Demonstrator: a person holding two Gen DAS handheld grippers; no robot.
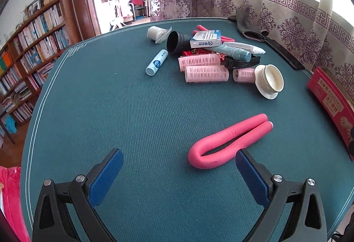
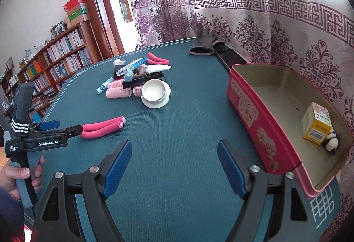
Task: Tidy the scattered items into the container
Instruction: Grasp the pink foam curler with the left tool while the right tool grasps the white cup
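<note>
Item: bent pink foam curler [image 1: 230,141], lower centre of frame, loose on green table [image 1: 132,109]. Left gripper [image 1: 179,173] spread, empty; right gripper [image 2: 174,166] likewise. Step: approach. Next: straddle, clamp, carry to red tin [image 2: 265,131], right.

Bare green cloth [image 2: 177,142] lies open between the bent pink foam roller [image 1: 230,142] and the red tin [image 2: 261,122] — wide room to pass. The tin's near wall stands along the right; inside, a yellow box [image 2: 317,123] and panda figure [image 2: 331,142] fill one end, the rest is free. The clutter pile [image 1: 212,58] blocks the far middle.
</note>
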